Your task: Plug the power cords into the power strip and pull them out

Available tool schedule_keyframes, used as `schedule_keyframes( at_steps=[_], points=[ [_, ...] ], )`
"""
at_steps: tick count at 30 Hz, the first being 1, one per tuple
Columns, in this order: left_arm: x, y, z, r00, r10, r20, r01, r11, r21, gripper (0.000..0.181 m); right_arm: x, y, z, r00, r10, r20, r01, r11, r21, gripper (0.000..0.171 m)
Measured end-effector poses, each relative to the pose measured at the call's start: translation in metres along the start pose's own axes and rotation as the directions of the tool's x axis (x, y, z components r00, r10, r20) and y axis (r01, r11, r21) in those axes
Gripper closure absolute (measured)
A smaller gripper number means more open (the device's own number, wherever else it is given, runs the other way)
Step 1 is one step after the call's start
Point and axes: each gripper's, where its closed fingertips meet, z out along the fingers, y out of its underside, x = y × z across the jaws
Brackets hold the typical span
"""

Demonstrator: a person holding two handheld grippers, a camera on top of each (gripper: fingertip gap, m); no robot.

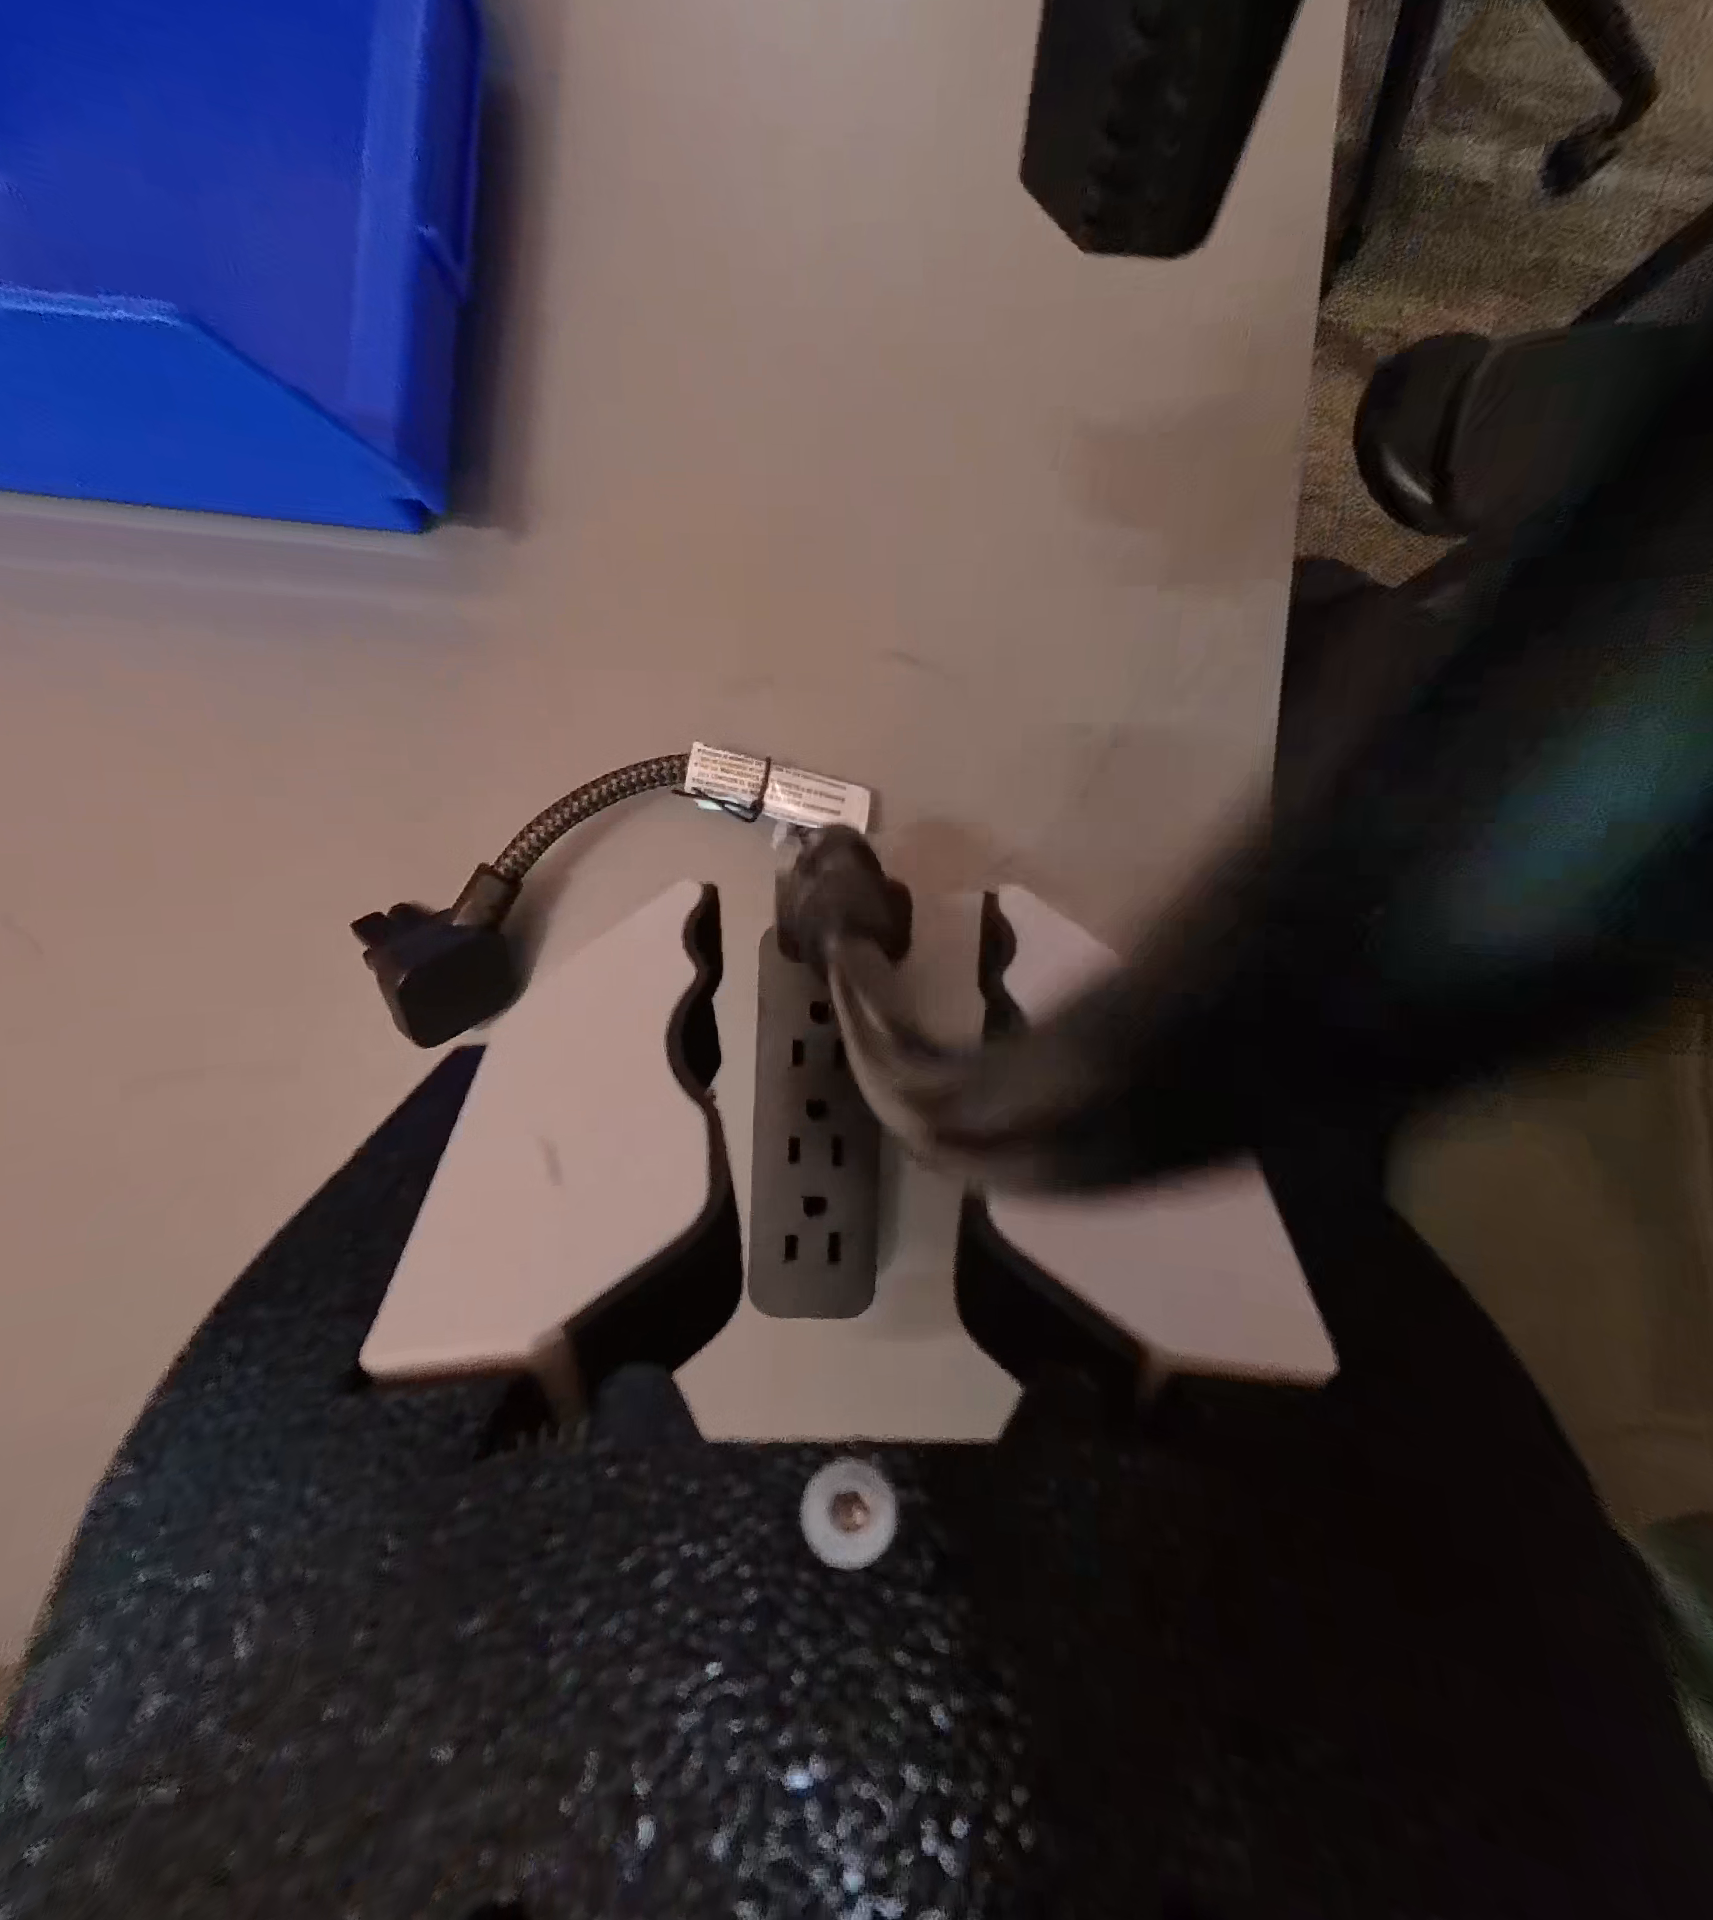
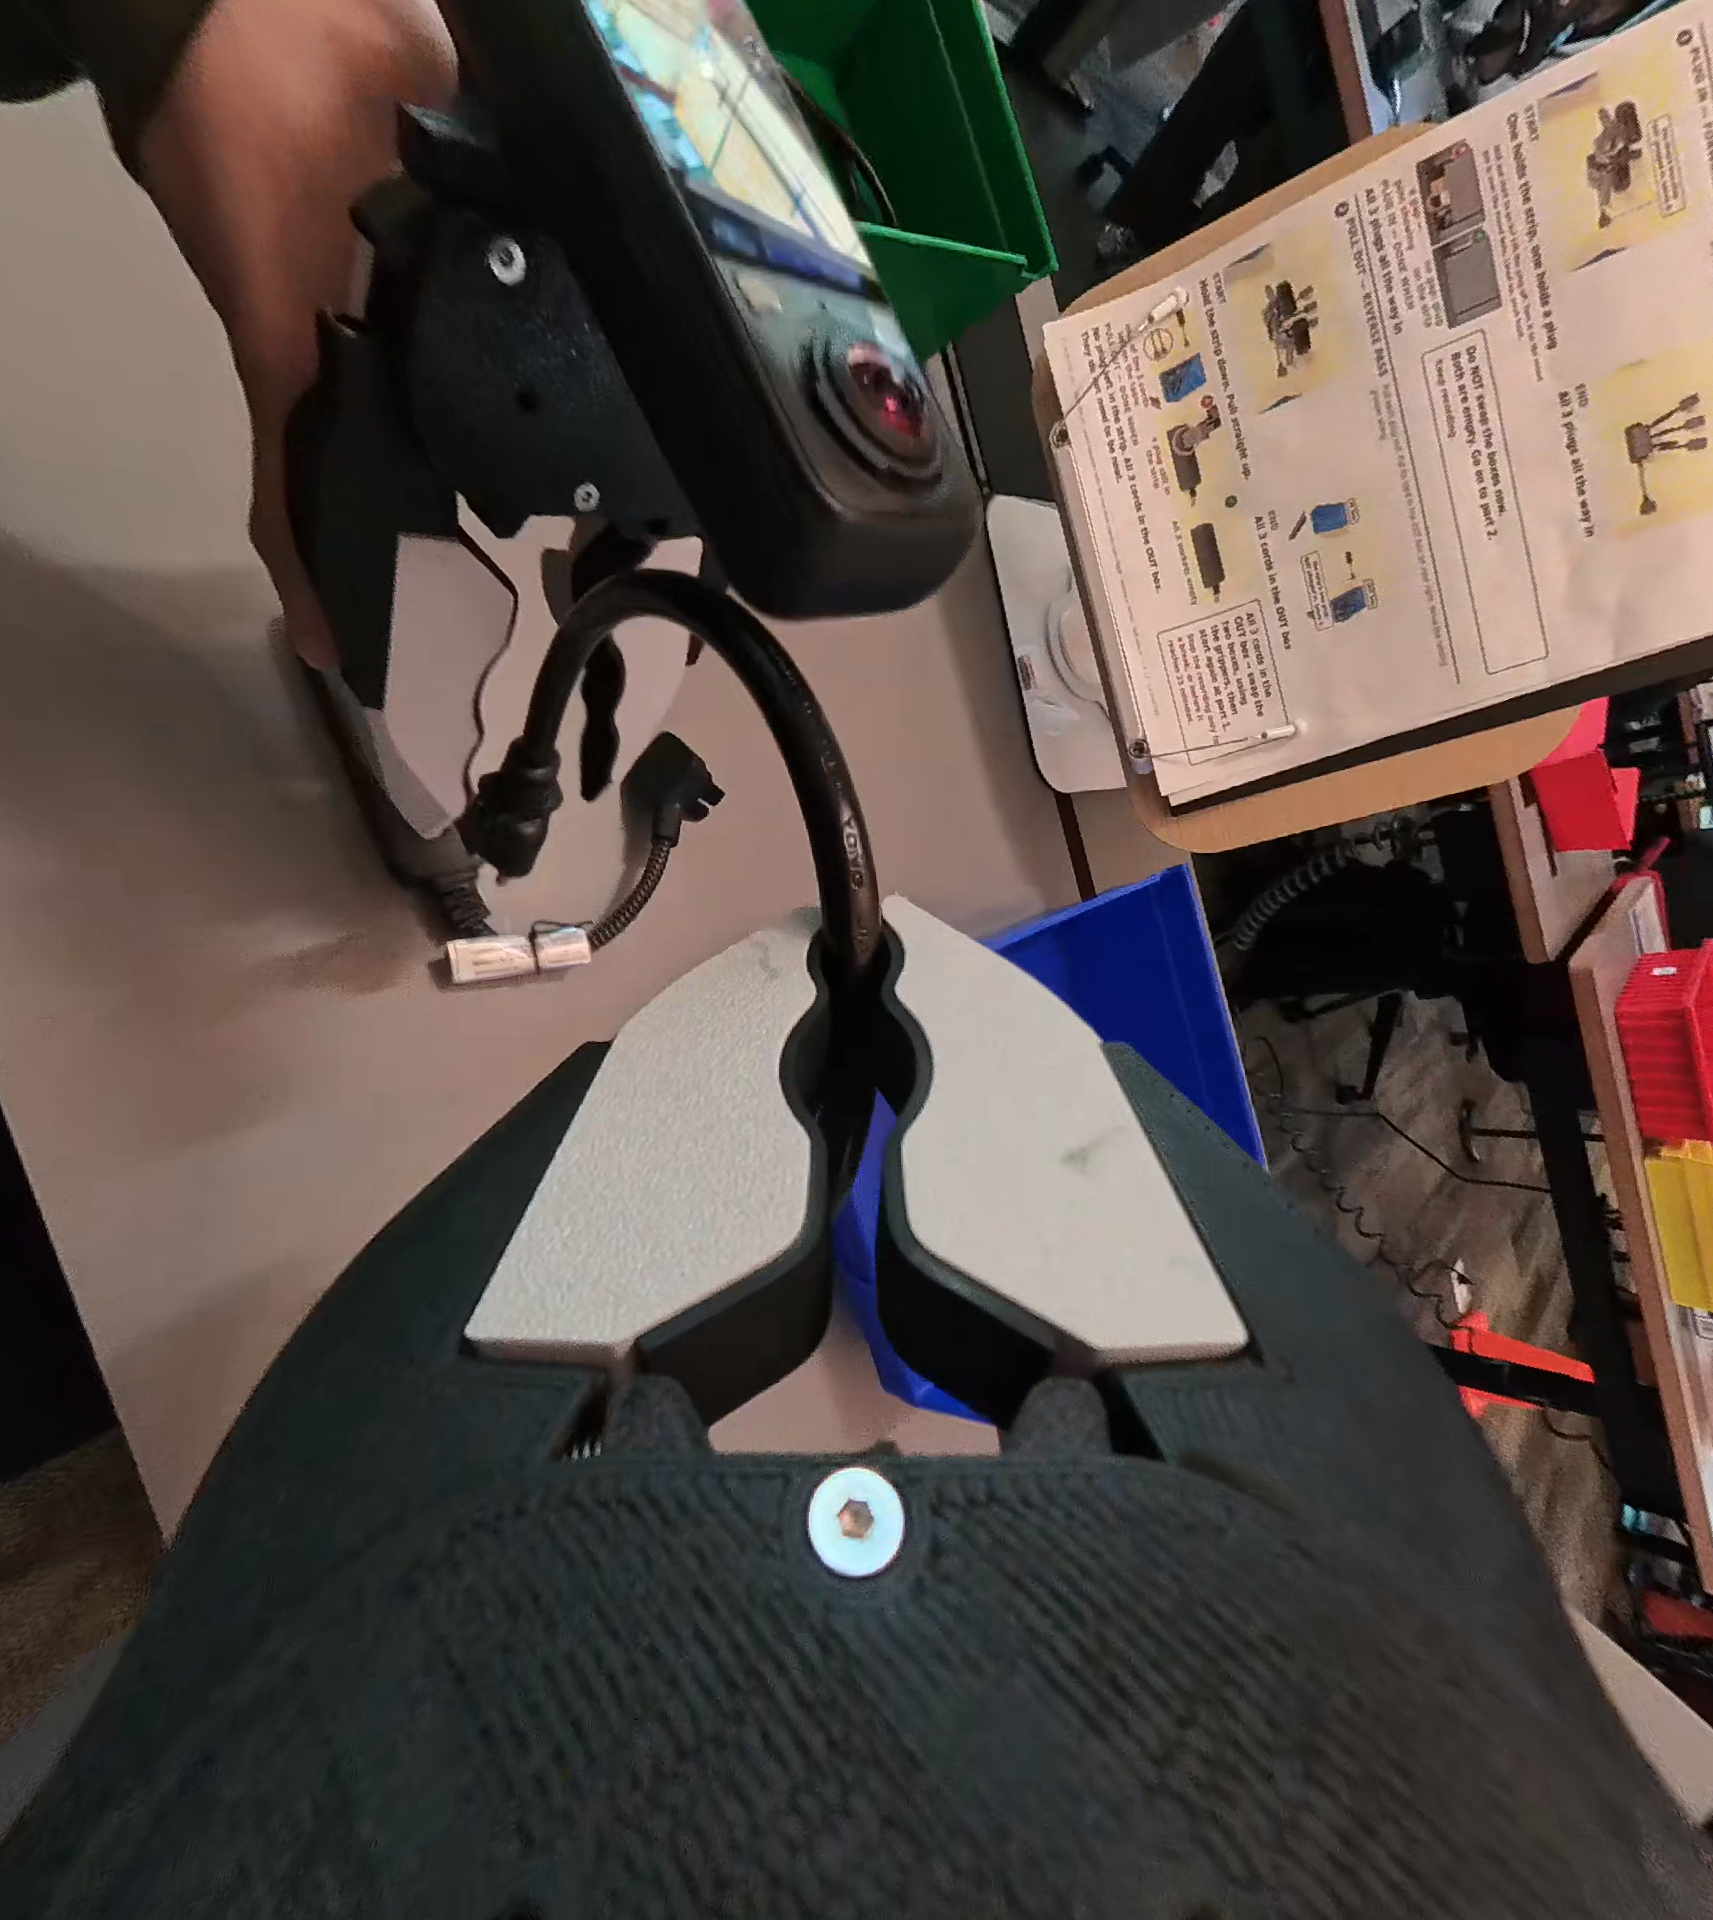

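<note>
A grey power strip [image 1: 810, 1164] lies on the pale table [image 1: 831, 520]. My left gripper [image 1: 852, 904] is open and straddles the strip, one finger on each side with gaps showing. A black plug [image 1: 836, 894] stands at the strip's far-end outlet; it is blurred, so I cannot tell how deep it sits. Its black cord [image 2: 847, 883] arcs up from the plug [image 2: 514, 800] into my right gripper [image 2: 852, 935], which is shut on the cord. The right gripper is a dark blur in the left wrist view [image 1: 956, 1122].
The strip's own braided cord [image 1: 582, 821] with white tags and a flat plug [image 1: 436, 977] lies to the left. A blue bin [image 1: 156, 260] stands at the back left. A green bin [image 2: 914, 156] and a clipboard with a printed sheet [image 2: 1434, 416] are beyond. The table edge [image 1: 1299, 623] is close on the right. The left gripper's tips are roughly 15 cm from the right gripper's.
</note>
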Motion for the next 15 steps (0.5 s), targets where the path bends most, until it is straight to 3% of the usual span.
schedule_keyframes(
  at_steps=[5, 7, 15],
  points=[
    [0.000, 0.010, 0.006, 1.000, 0.001, -0.024, -0.002, 0.999, -0.055, 0.139, -0.004, -0.002, -0.002, 0.999, -0.013, 0.033, 0.013, 1.000, 0.007, 0.168],
    [0.004, 0.008, 0.007, 0.999, 0.005, -0.052, -0.007, 0.999, -0.038, 0.155, -0.003, -0.004, -0.002, 0.999, -0.016, 0.036, 0.016, 1.000, 0.004, 0.168],
    [-0.001, 0.007, 0.012, 0.996, 0.084, -0.036, -0.085, 0.996, -0.017, 0.157, -0.008, -0.011, -0.002, 0.996, -0.041, 0.077, 0.039, 0.999, 0.028, 0.168]
  ],
)
